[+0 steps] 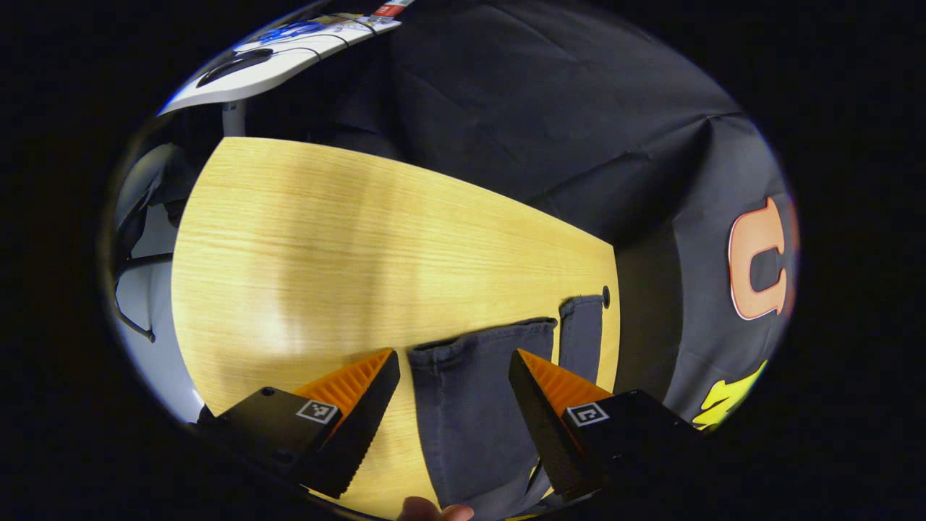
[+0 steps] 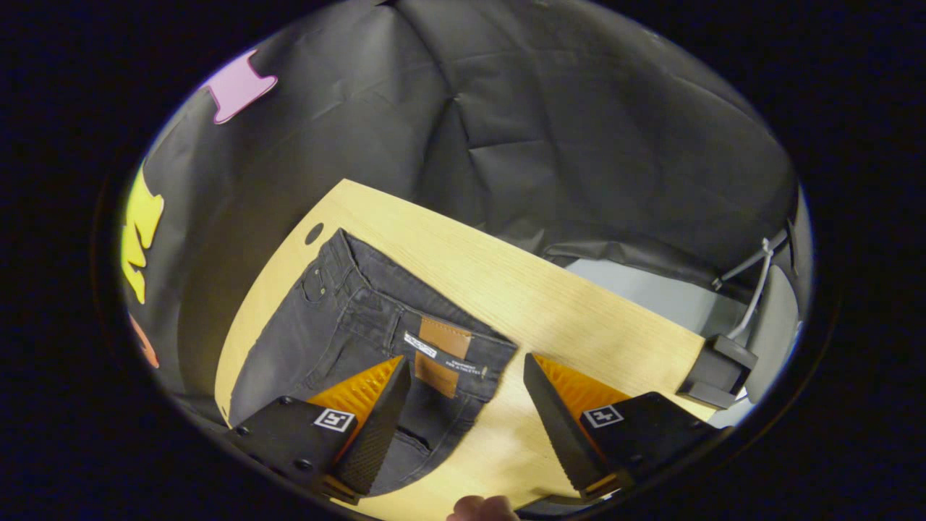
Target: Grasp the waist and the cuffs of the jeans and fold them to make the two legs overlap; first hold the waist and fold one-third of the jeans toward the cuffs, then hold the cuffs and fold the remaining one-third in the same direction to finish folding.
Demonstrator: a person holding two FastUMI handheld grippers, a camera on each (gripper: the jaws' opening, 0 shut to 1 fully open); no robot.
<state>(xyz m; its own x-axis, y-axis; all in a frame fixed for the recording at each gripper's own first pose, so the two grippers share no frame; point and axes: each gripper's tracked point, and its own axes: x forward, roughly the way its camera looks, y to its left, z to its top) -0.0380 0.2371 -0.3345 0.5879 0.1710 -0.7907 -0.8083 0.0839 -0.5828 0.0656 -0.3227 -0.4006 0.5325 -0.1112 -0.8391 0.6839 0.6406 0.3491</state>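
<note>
Left gripper view: left hand-held gripper [image 1: 454, 362] fingers spread apart, empty, above the jeans [image 1: 470, 405] cuffs lying flat on the tabletop [image 1: 325, 246].

Right gripper view: right hand-held gripper [image 2: 466, 365] fingers apart, holding nothing, over the waist [image 2: 405, 311] near the tabletop's corner.

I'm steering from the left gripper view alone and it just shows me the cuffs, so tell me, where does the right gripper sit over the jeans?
Observer: The right gripper hovers open above the waist of the jeans.
Operator: Is the waistband lying flat?
Observer: Yes, flat on the table, its leather patch facing up.
Operator: Anything beyond the table edge there?
Observer: A black clamp at the far corner.
</note>
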